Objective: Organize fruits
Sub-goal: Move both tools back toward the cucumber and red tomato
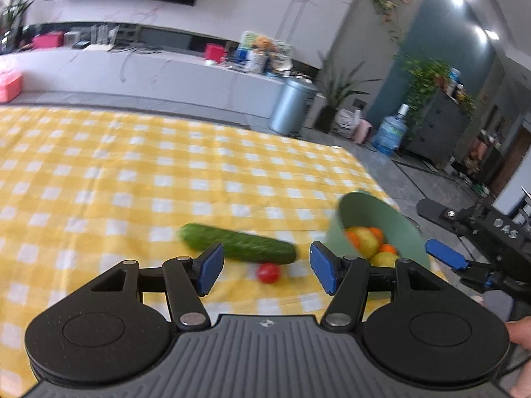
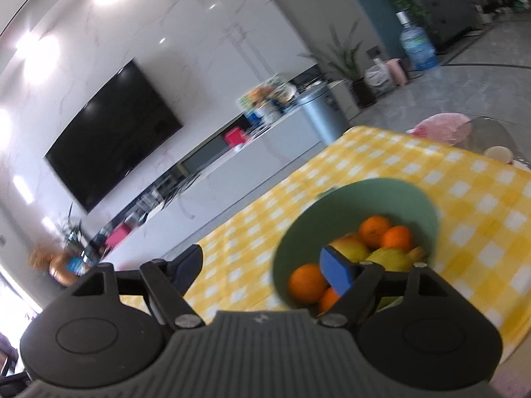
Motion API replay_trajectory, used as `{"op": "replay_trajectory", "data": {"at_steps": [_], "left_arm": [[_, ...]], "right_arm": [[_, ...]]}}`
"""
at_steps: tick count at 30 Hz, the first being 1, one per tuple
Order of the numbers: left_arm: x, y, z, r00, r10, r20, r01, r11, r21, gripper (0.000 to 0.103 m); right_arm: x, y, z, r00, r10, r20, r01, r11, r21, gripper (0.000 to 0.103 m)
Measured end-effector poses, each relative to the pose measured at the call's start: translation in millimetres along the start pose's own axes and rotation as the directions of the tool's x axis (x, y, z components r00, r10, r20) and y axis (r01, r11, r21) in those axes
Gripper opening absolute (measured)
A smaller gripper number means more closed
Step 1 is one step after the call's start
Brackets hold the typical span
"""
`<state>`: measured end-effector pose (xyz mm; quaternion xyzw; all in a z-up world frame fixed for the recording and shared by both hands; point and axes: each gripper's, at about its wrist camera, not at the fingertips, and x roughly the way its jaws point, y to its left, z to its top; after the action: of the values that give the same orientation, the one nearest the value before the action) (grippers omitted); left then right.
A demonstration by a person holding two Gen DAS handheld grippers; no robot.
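Left gripper (image 1: 265, 267) open above cucumber (image 1: 239, 248), seemingly clear of it

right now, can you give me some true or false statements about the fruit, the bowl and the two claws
1. The cucumber lies on the yellow checked tablecloth, outside the green bowl. True.
2. The tomato is inside the bowl. False: it sits on the cloth just in front of the cucumber.
3. The bowl holds oranges and yellowish fruit. True.
4. The left claw is clamped on the cucumber. False: its jaws are open with nothing between them.
5. The right claw grips an orange. False: it stands open and empty at the bowl.
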<state>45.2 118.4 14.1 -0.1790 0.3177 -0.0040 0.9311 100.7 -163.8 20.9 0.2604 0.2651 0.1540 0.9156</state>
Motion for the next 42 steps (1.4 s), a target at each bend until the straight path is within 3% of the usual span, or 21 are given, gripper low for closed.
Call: {"op": "replay_trajectory", "data": {"at_steps": [4, 7, 10, 18, 23, 26, 30, 33, 38, 40, 42], "left_arm": [[12.9, 24.8, -3.5, 0.997, 0.028, -0.065, -0.029, 0.999, -0.017, 0.07], [22.1, 40.2, -9.9, 0.997, 0.011, -0.08, -0.014, 0.999, -0.035, 0.07], [29.1, 53.7, -17.6, 0.995, 0.025, -0.095, -0.03, 0.999, -0.045, 0.07], [48.0, 76.3, -25.0, 0.988, 0.054, -0.147, -0.067, 0.994, -0.085, 0.07], [60.2, 79.1, -30.8, 0.981, 0.043, -0.19, -0.06, 0.995, -0.081, 0.07], [65.9, 76.7, -34.5, 0.971, 0.119, -0.208, -0.13, 0.991, -0.04, 0.07], [65.8, 72.4, -36.5, 0.963, 0.182, -0.198, -0.183, 0.983, 0.009, 0.07], [66.1, 74.5, -37.2, 0.963, 0.175, -0.205, -0.18, 0.984, -0.008, 0.07], [63.1, 76.0, -36.7, 0.964, 0.174, -0.203, -0.18, 0.984, -0.013, 0.07], [64.1, 76.1, -37.0, 0.962, 0.176, -0.207, -0.183, 0.983, -0.014, 0.07], [66.8, 76.2, -35.5, 0.961, 0.177, -0.212, -0.184, 0.983, -0.017, 0.07]], "right_arm": [[22.7, 33.0, -14.7, 0.988, 0.013, -0.153, -0.028, 0.995, -0.094, 0.075], [45.3, 56.2, -35.5, 0.958, -0.076, -0.275, 0.026, 0.983, -0.182, 0.065], [67.5, 66.1, -52.7, 0.921, -0.156, -0.358, 0.078, 0.972, -0.223, 0.064], [130.2, 56.1, -64.9, 0.849, -0.241, -0.471, 0.211, 0.97, -0.117, 0.055], [159.5, 66.5, -69.6, 0.812, -0.378, -0.445, 0.303, 0.924, -0.232, 0.053], [171.4, 73.1, -75.5, 0.794, -0.415, -0.444, 0.31, 0.905, -0.292, 0.051], [179.6, 84.2, -77.2, 0.794, -0.446, -0.412, 0.308, 0.881, -0.36, 0.046], [180.6, 92.3, -80.9, 0.795, -0.455, -0.401, 0.283, 0.863, -0.418, 0.035], [179.2, 91.6, -87.1, 0.798, -0.458, -0.392, 0.269, 0.853, -0.448, 0.033], [177.0, 89.4, -86.3, 0.795, -0.461, -0.394, 0.269, 0.85, -0.453, 0.027], [174.1, 86.0, -86.3, 0.8, -0.445, -0.403, 0.261, 0.862, -0.434, 0.028]]}}
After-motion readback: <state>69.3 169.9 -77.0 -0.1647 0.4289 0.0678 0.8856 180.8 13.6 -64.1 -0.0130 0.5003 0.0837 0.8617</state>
